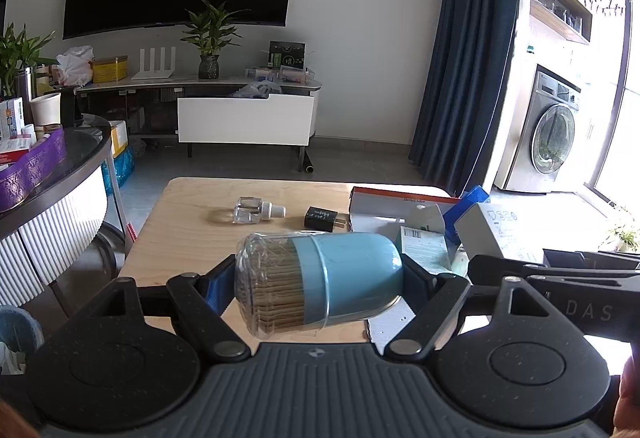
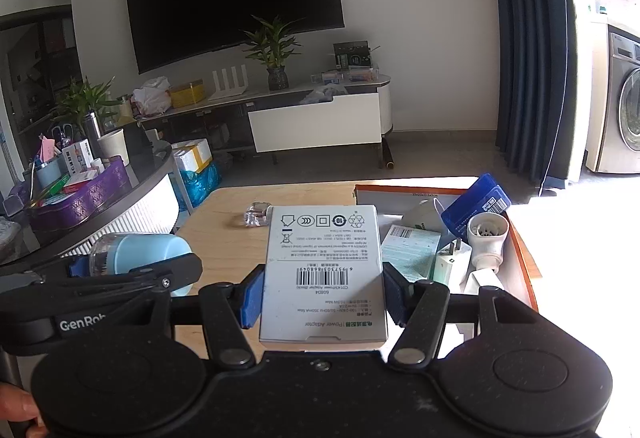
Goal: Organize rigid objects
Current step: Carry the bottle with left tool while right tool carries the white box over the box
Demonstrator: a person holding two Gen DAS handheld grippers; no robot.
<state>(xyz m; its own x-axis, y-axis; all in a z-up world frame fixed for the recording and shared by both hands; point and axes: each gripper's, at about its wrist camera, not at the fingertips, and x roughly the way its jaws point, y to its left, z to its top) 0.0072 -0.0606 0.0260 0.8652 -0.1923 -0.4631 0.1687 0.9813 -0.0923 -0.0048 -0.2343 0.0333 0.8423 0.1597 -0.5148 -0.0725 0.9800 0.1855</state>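
My left gripper (image 1: pixel 318 280) is shut on a blue toothpick jar (image 1: pixel 320 280) with a clear lid, held sideways above the wooden table (image 1: pixel 192 238). The jar also shows in the right wrist view (image 2: pixel 140 252). My right gripper (image 2: pixel 322 296) is shut on a white power adapter box (image 2: pixel 323 274), held over the table beside the orange-rimmed cardboard tray (image 2: pixel 520 250). The box shows in the left wrist view (image 1: pixel 496 230). A clear small bottle (image 1: pixel 256 210) and a black plug charger (image 1: pixel 322 219) lie on the table.
The tray (image 1: pixel 384 204) holds a blue box (image 2: pixel 478 204), a teal box (image 2: pixel 412 254), a white charger (image 2: pixel 450 262) and a white round plug (image 2: pixel 486 238). A round side table with clutter (image 1: pixel 52 174) stands to the left. A TV cabinet (image 1: pixel 244 118) stands beyond.
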